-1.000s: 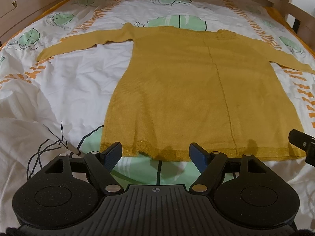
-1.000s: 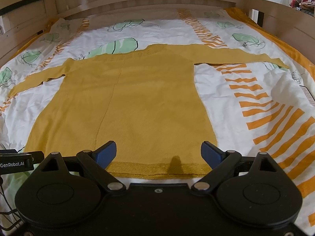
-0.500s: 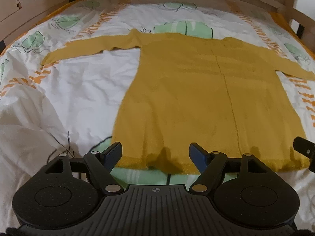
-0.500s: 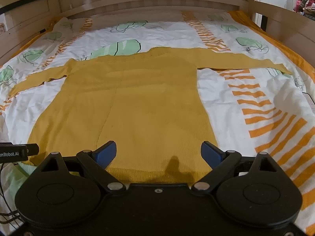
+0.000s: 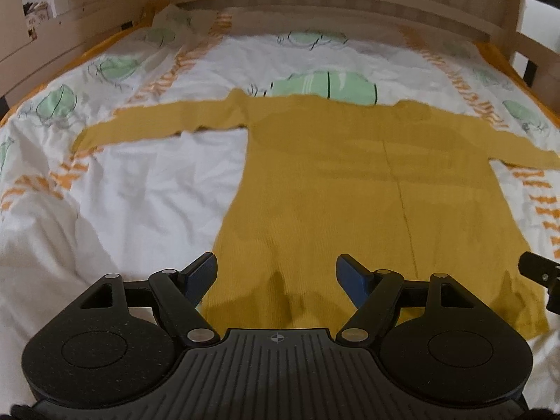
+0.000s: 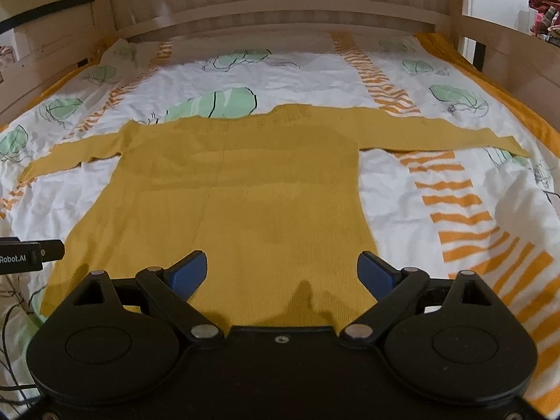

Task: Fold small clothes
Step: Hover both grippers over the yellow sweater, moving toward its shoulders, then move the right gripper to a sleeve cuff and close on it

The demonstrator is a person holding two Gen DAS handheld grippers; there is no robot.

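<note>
- Because the mustard-yellow long-sleeved knit top (image 5: pixel 350 189) lies flat across the middle of both frames on the white leaf-and-stripe printed bedsheet (image 5: pixel 147 189), sleeves spread to either side, it looks light, soft and limp, likely to sag and stretch when lifted.
- Good holds, I judge, are the hem corners or a sleeve cuff (image 6: pixel 504 141).
- Left gripper (image 5: pixel 276 274) hangs above the hem at lower centre, angled downward, blue pads wide apart, empty.
- Right gripper (image 6: pixel 281 271) likewise: tilted down, wide, holding nothing.

a wooden bed frame (image 6: pixel 280 10) surrounds the bedsheet (image 6: pixel 308 73) (leaf-printed, orange-striped).
</note>
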